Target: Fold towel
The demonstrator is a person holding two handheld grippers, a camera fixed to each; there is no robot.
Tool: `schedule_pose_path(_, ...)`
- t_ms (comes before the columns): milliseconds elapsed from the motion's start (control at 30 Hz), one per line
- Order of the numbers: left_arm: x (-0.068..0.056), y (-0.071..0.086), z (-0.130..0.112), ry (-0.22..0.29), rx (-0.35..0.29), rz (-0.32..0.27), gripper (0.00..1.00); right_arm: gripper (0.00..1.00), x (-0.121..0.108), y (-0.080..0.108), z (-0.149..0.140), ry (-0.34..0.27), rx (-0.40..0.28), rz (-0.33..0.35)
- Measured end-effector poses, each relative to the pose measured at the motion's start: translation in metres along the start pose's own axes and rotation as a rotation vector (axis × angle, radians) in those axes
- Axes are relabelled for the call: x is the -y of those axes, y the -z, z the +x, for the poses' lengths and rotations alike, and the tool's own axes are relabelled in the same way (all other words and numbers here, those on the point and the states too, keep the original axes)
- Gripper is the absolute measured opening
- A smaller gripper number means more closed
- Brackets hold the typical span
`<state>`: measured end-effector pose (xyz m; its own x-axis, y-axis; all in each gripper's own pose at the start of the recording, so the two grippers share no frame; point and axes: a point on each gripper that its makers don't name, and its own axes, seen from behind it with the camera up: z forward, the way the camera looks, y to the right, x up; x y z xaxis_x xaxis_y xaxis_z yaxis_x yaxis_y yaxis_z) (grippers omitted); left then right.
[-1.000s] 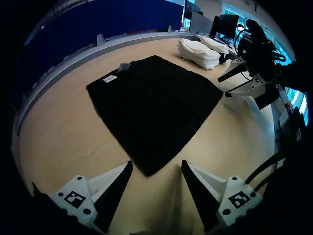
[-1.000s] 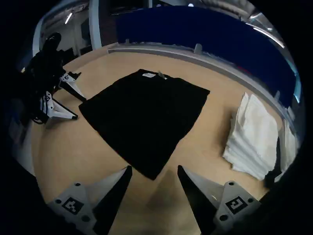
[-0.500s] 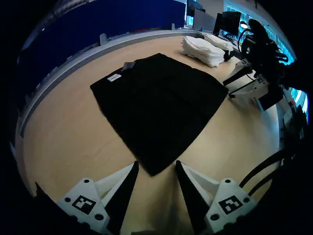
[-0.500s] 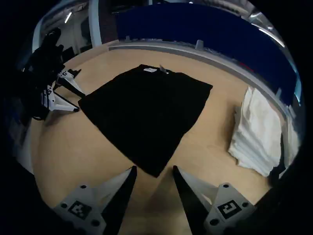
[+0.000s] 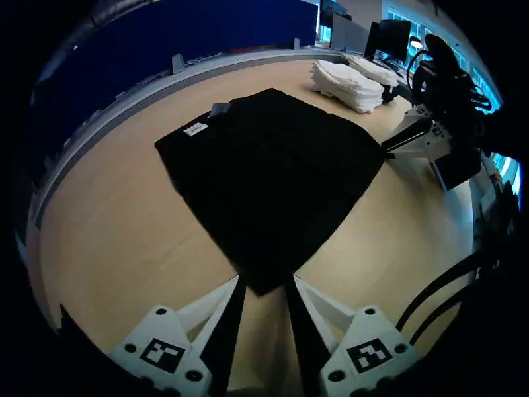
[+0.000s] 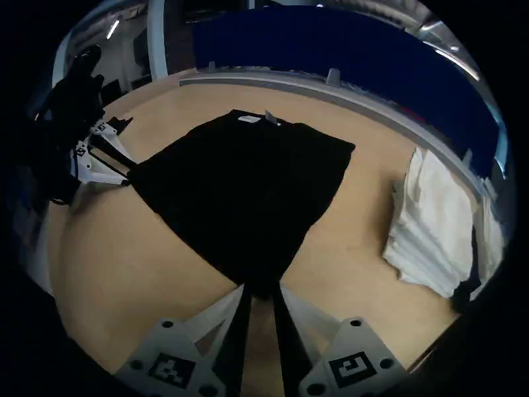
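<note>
— Close to the near edge of the desk point(image 5: 119, 225), what is the left gripper point(image 5: 264, 283) doing?
— Its two fingers stand on both sides of one corner of the black towel point(image 5: 278, 172). The corner pokes in between them. I cannot tell if they pinch it or only touch it.
— And the right gripper point(image 6: 262, 288)?
— Its jaws are squeezed together on the towel corner nearest to it. Hardly any gap shows between them. Seen from the left gripper view, it sits farther off, at the towel's right corner.
— Where is the towel?
— It lies flat and spread out on the middle of the desk. The desk top is pale wood. A small white tag point(image 5: 196, 130) sits on the towel's far side.
— What comes after the towel?
— A white pile point(image 5: 347, 86) of folded cloths rests near the far edge of the desk, well apart from the towel.
— And behind that?
— A blue wall point(image 5: 165, 33) runs along the far edge of the desk. Dark screens point(image 5: 390, 36) stand past the white pile, by the far corner.
</note>
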<state>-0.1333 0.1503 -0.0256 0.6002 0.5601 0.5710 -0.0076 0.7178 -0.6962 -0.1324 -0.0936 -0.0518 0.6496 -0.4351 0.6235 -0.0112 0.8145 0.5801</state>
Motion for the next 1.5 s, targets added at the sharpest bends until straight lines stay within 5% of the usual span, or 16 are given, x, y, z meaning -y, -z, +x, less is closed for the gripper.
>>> schedule_pose_path(467, -0.003, 0.001, 0.004, 0.010, -0.008, -0.005, 0.16, 0.13, -0.001, -0.001, 0.001, -0.017, 0.010, -0.006)
schedule_pose_path(533, 0.001, 0.002, 0.007, 0.011, -0.018, 0.013, 0.07, 0.13, 0.000, 0.000, 0.002, -0.020, 0.008, -0.003)
schedule_pose_path(1100, 0.003, 0.006, 0.015, 0.023, -0.030, 0.007, 0.05, 0.13, -0.001, 0.008, 0.015, -0.029, -0.014, -0.001)
schedule_pose_path(1500, 0.002, 0.023, 0.028, 0.055, -0.055, 0.005, 0.05, 0.13, 0.003, 0.026, 0.028, -0.019, -0.023, 0.008)
